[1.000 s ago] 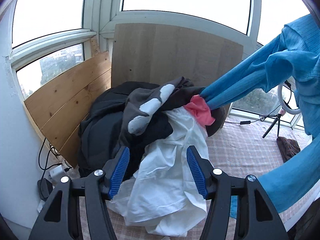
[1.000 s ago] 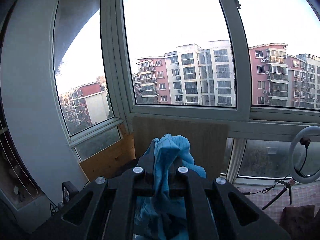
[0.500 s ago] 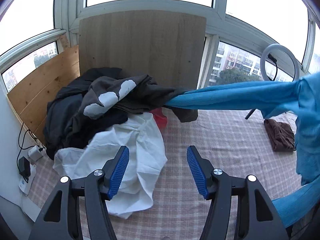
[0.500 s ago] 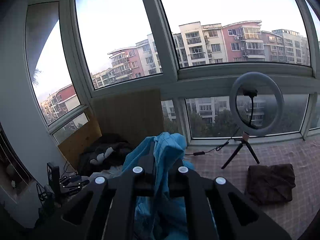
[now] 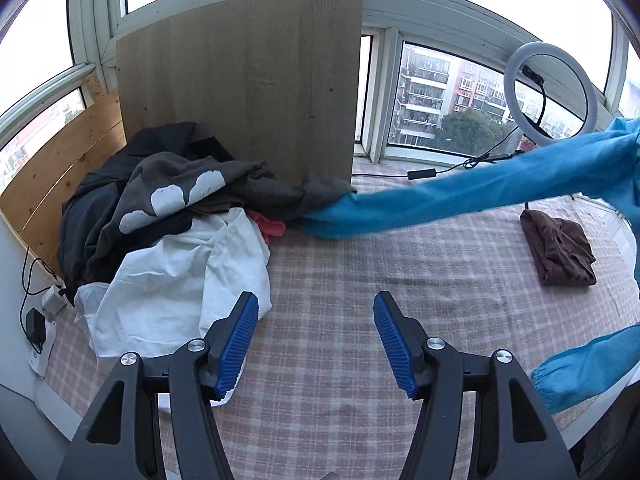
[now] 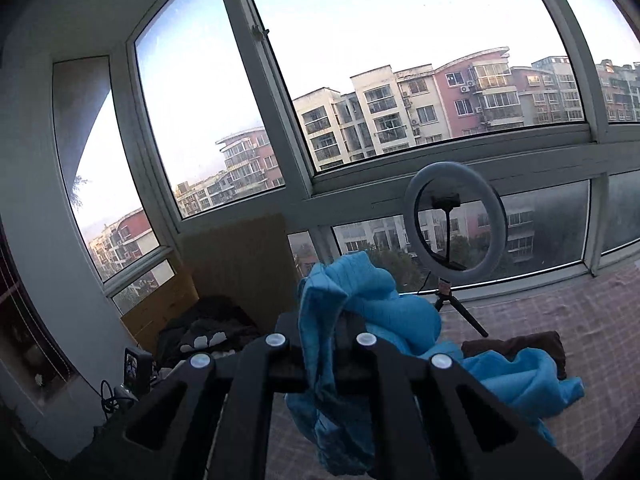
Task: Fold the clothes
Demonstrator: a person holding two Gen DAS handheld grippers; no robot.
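A blue long-sleeved garment [image 5: 460, 196] stretches in the air from the right edge to the clothes pile, its cuff touching a grey garment [image 5: 208, 192]. A second blue sleeve [image 5: 584, 364] hangs at lower right. My right gripper [image 6: 324, 340] is shut on the bunched blue garment [image 6: 344, 292], held high. My left gripper [image 5: 312, 344] is open and empty above the checked surface [image 5: 340, 280]. The pile holds a white garment [image 5: 172, 280], dark clothes [image 5: 100, 208] and a red piece [image 5: 272, 226].
A folded brown garment [image 5: 560, 252] lies at the right. A ring light on a tripod [image 5: 548, 92] stands by the window, with its cable. A wooden board [image 5: 240, 80] leans behind the pile. A power strip and cables [image 5: 40, 320] lie at the left edge.
The blue garment has been pulled further right, out of the pile, its sleeve now nearly free. The right gripper turned right toward the ring light. The left gripper stayed open.
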